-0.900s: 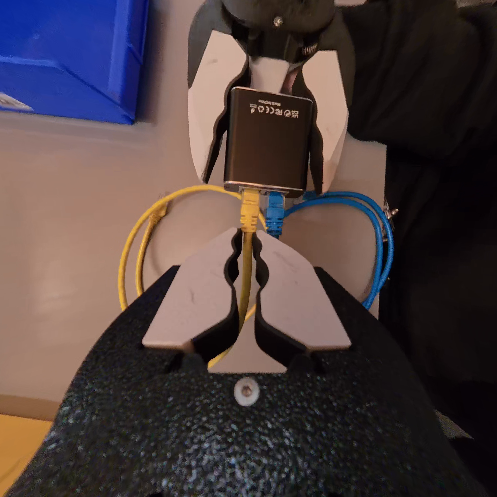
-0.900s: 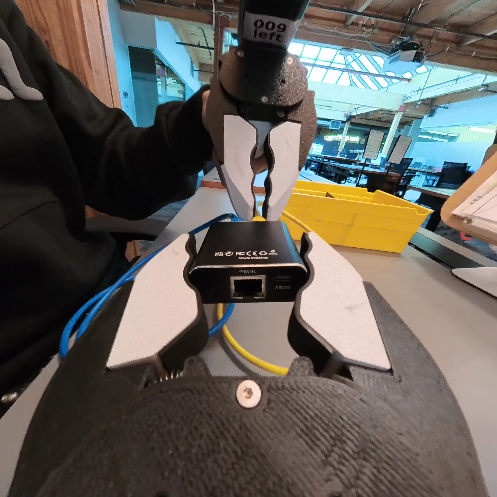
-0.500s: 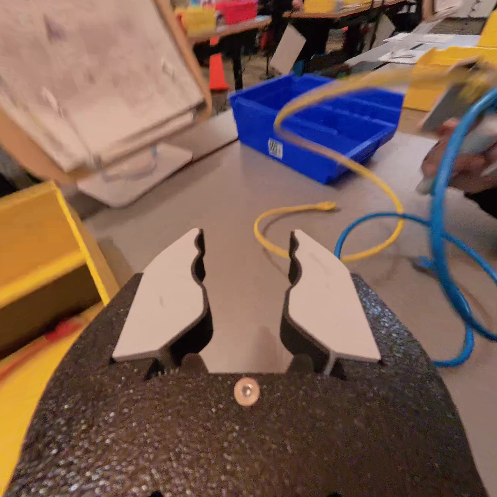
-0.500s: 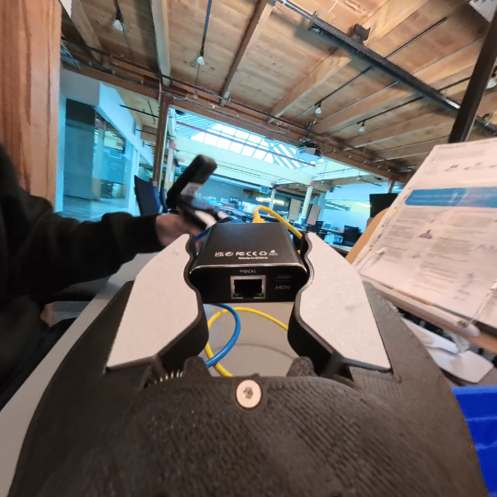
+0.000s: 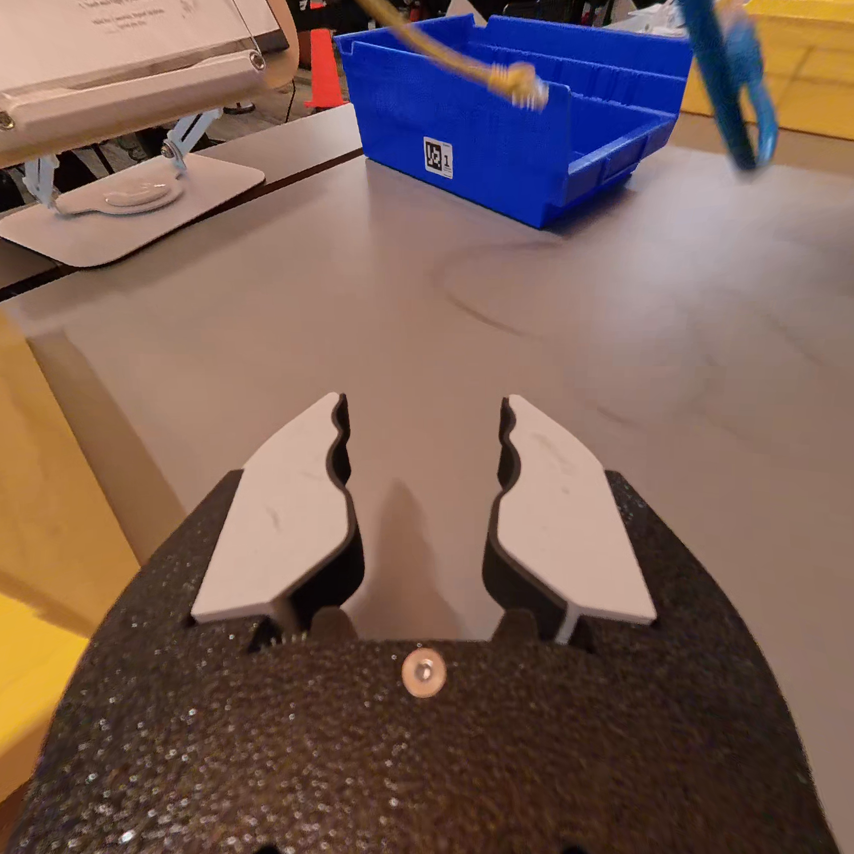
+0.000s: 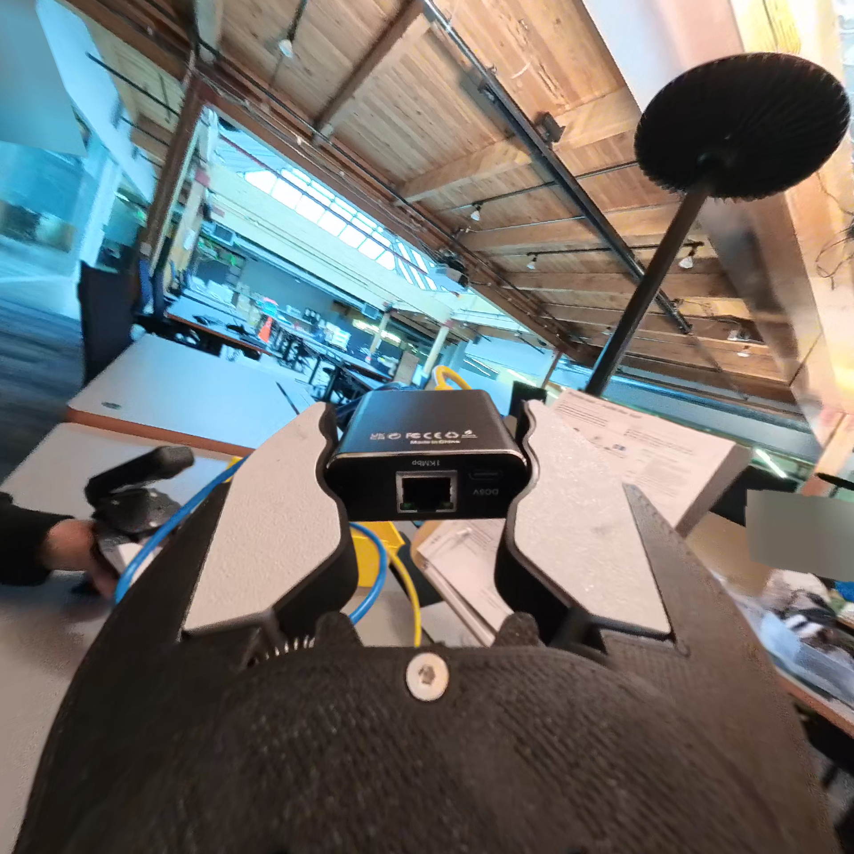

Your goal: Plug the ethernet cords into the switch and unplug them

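blue bin far on desk; left hand-held gripper apart, empty. right hand-held gripper clamped on switch, raised, empty port facing camera, yellow cord and blue cord trailing from far end.

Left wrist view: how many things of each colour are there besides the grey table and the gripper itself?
Blue: 2, the bin and a dangling cable
Yellow: 2, a blurred cable end and a bin at the left edge
Orange: 1, a cone
White: 1, a document stand
Total: 6

The bin sits on the table, right of the document stand.
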A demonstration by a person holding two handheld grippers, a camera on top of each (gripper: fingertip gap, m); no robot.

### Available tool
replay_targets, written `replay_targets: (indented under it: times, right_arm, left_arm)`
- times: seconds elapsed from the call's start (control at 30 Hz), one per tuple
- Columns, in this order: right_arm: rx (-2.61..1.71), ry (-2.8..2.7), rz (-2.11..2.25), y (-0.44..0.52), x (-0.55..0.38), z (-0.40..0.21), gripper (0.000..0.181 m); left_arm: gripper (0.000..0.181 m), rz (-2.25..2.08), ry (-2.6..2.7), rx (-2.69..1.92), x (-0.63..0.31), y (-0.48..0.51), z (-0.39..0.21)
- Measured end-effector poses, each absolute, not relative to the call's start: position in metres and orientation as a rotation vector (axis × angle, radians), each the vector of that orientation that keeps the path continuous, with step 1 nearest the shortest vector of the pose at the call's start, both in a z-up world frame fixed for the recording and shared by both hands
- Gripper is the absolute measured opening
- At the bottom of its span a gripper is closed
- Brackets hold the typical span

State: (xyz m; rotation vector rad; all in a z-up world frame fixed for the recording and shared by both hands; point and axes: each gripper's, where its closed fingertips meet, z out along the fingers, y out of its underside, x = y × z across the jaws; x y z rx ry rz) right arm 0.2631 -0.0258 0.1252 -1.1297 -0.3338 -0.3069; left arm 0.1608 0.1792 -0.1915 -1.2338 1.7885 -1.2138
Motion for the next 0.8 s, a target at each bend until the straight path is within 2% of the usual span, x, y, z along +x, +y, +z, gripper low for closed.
replay_targets:
  times: [0.3, 0.53, 0.63, 0.8]
  right_arm:
    - [-1.193, -0.176, -0.515, -0.016, 0.302, 0.134, 0.075]
    - [-1.269, -0.118, -0.877, 0.065, 0.277, 0.075, 0.075]
    - [-1.268, -0.134, -0.927, 0.093, 0.257, 0.065, 0.075]
    - [-1.311, -0.266, -1.046, 0.120, 0.219, 0.037, 0.075]
  left_arm:
    - [0.054, -1.316, 1.741, -1.193, 0.158, 0.172, -0.178]
    - [0.043, -1.953, 1.463, -1.116, 0.160, 0.125, -0.026]
    - [0.059, -2.246, 1.548, -1.193, 0.171, 0.108, 0.002]
    - [0.069, -2.590, 1.558, -1.304, 0.195, 0.111, 0.007]
